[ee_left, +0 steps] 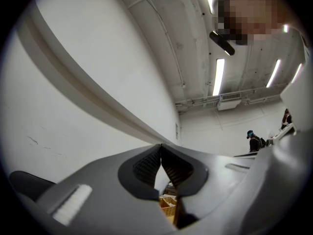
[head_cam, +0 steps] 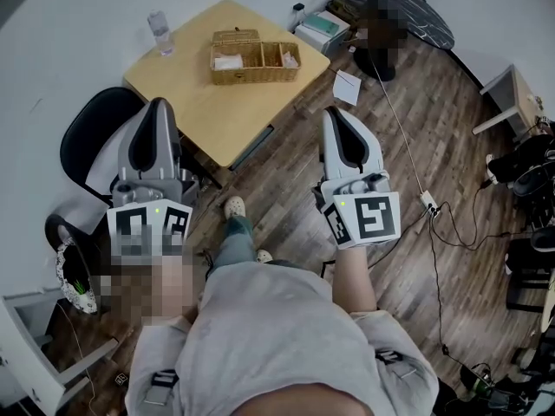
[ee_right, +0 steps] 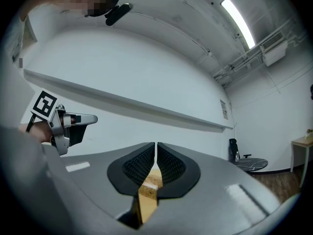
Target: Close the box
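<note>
on the worktop [head_cam: 199, 102] the box [head_cam: 254, 56] lies open; left gripper [head_cam: 159, 104] and right gripper [head_cam: 335, 113] hang back, jaws together and empty, seemingly pre-approach.

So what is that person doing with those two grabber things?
A person holds a left gripper and a right gripper, both shut and holding nothing. They are held back from the wooden table, where a wicker box sits with its lid up. Neither gripper touches the box, so it is not yet closed.
</note>
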{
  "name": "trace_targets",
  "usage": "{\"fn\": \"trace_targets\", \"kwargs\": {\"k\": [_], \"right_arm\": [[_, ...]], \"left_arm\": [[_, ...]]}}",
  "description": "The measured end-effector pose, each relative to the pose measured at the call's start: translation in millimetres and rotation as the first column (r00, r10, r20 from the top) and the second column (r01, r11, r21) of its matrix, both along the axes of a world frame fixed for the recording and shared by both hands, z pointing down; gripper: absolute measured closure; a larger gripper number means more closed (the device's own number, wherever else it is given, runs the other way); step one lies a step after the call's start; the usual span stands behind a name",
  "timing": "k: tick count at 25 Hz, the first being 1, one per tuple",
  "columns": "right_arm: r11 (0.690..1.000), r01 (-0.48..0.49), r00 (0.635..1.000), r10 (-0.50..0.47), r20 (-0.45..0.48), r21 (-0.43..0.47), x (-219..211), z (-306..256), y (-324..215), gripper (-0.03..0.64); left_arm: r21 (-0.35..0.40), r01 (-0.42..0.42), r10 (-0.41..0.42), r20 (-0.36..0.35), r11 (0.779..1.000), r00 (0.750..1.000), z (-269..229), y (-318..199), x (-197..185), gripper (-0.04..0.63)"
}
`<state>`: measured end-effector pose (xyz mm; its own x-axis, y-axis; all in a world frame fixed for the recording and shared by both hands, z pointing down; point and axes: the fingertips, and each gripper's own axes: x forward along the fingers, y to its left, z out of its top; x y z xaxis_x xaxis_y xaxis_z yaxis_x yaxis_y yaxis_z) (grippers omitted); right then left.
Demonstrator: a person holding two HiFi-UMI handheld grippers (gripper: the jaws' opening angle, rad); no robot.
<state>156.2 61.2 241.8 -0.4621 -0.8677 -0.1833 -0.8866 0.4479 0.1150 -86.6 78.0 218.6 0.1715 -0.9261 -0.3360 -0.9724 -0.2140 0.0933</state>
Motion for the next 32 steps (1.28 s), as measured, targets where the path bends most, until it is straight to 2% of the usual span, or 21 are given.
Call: {"fn": "trace_targets", "kwargs": {"k": [17, 32], "right_arm": [[0.999, -0.038, 0.999, 0.038, -0.018, 0.019, -32, -17, -147, 0.598], [0.998, -0.065, 0.998, 0.065, -0.021, 0.020, -72, -15, -246, 0.600]], "left_arm": [[0.014, -0.059, 0.059, -0.003, 0.998, 0.998, -14, -159, -25, 0.537], [0.024, -0.098, 0.097, 0.009, 0.995, 0.995, -17, -267, -62, 0.537]]}}
